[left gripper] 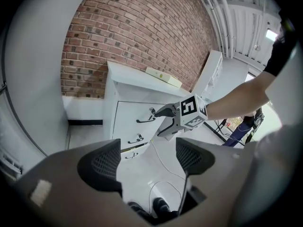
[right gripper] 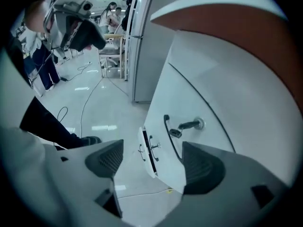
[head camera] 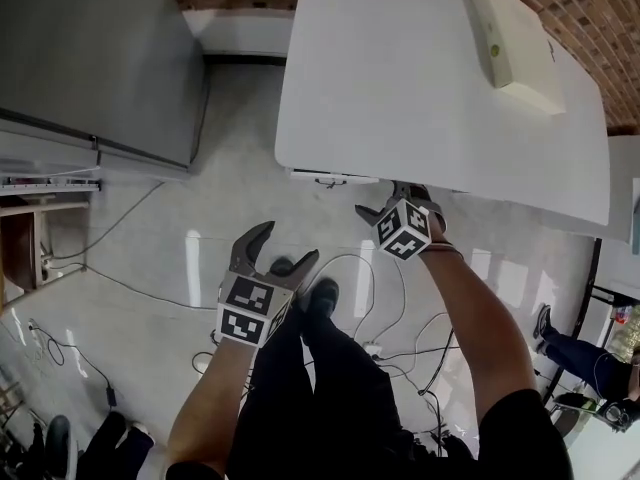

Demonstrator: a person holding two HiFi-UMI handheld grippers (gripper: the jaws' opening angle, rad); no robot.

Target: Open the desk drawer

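White desk (head camera: 400,78), three drawers (left gripper: 134,126) stacked, insides hidden, one cream box (head camera: 512,43) on top, my right gripper (head camera: 385,202) jaws apart, empty, near the top drawer handle (left gripper: 144,120), my left gripper (head camera: 290,242) jaws apart, empty.

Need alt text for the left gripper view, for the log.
The right gripper, fingers apart, is held close to the top drawer handle of a white desk against a brick wall. The left gripper sits open and empty in the foreground.
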